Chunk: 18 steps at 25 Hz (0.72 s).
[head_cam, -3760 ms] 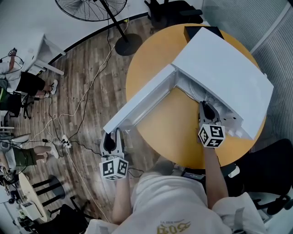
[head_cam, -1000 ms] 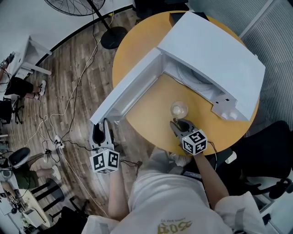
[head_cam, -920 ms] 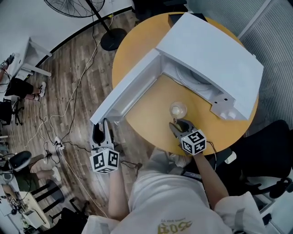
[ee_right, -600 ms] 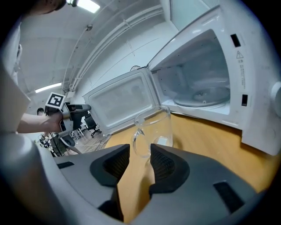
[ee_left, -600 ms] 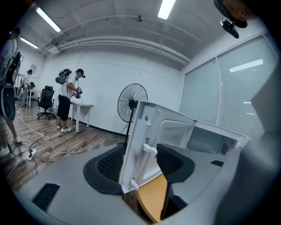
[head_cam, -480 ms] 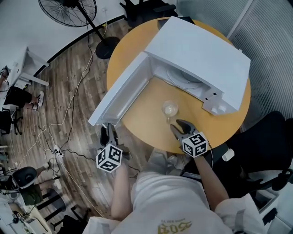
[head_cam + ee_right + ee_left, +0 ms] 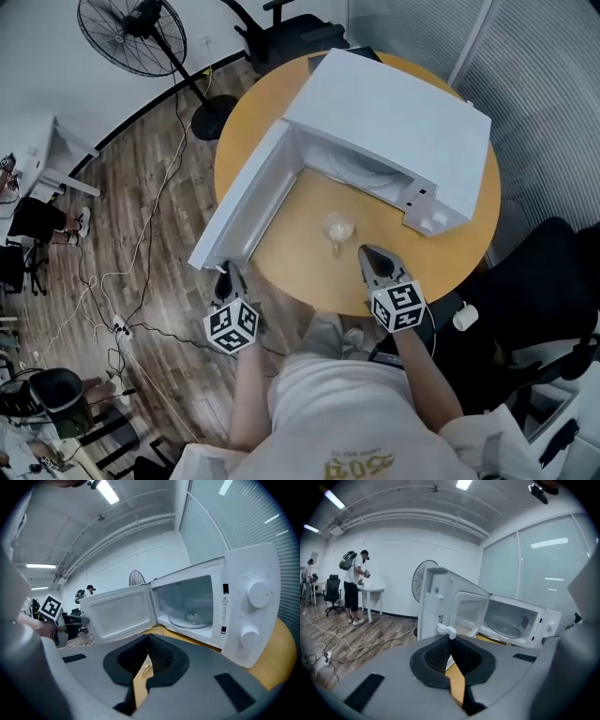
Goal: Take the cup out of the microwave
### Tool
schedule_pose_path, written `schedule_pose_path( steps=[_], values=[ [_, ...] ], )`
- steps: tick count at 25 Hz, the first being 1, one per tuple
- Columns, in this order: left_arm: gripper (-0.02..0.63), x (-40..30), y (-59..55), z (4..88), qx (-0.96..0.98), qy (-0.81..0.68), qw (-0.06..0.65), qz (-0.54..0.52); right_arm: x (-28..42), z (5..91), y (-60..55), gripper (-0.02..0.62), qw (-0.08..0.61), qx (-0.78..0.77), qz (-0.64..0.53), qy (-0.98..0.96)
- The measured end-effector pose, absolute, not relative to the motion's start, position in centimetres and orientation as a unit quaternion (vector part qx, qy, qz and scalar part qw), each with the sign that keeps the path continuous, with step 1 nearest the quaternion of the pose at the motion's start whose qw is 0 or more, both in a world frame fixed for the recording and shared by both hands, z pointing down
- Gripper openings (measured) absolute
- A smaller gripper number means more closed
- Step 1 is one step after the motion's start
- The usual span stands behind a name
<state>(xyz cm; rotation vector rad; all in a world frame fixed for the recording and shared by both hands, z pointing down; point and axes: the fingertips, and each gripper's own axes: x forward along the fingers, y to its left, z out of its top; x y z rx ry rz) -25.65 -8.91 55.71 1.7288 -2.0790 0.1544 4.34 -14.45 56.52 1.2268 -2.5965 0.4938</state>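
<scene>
Right gripper (image 7: 370,259), jaws just closed on nothing; the glass cup (image 7: 338,229) stands just ahead on the surface (image 7: 291,258), outside the open microwave (image 7: 394,112). Left gripper (image 7: 225,279), jaws also just closed, is empty. Removal looks finished; next likely pulling clear.

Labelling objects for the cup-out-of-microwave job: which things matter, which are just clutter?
Job:
cup, standing on the table
microwave
its open door

Lying about:
floor fan
black chair
person at the left edge
</scene>
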Motion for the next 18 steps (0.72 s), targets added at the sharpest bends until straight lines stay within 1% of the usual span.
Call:
schedule_pose_path(
  steps=[3, 7, 18],
  values=[
    [0.011, -25.0, -9.1, 55.4, 0.645, -0.738, 0.178, 0.093, 4.7, 54.3, -14.6, 0.011, 0.089, 0.428, 0.157, -0.885],
    [0.011, -24.3, -8.8, 55.5, 0.656, -0.730, 0.162, 0.102, 4.8, 51.7, -14.3, 0.011, 0.069, 0.433, 0.140, -0.888],
    [0.011, -24.7, -8.0, 55.6, 0.655, -0.730, 0.169, 0.095, 3.9, 49.5, -13.0, 0.011, 0.065, 0.436, 0.117, -0.890]
  ],
)
